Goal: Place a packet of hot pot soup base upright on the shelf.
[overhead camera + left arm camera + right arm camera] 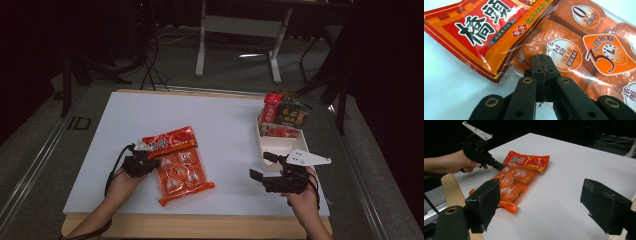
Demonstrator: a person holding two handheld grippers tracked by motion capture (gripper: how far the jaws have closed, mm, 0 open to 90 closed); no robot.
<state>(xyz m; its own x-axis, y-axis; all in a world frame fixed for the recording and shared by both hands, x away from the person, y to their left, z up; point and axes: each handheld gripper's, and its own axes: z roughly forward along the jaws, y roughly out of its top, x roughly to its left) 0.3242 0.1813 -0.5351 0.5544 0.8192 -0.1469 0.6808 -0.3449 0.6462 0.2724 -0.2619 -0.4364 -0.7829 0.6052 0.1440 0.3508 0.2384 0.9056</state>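
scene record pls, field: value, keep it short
surface: white table top
left gripper: jaws shut, tips at the edge of the orange snack pack; whether they pinch it is unclear
right gripper: jaws open, nothing between them
orange snack pack: lying flat, left of centre
white bin: right edge of the table, snack packets standing at its far end
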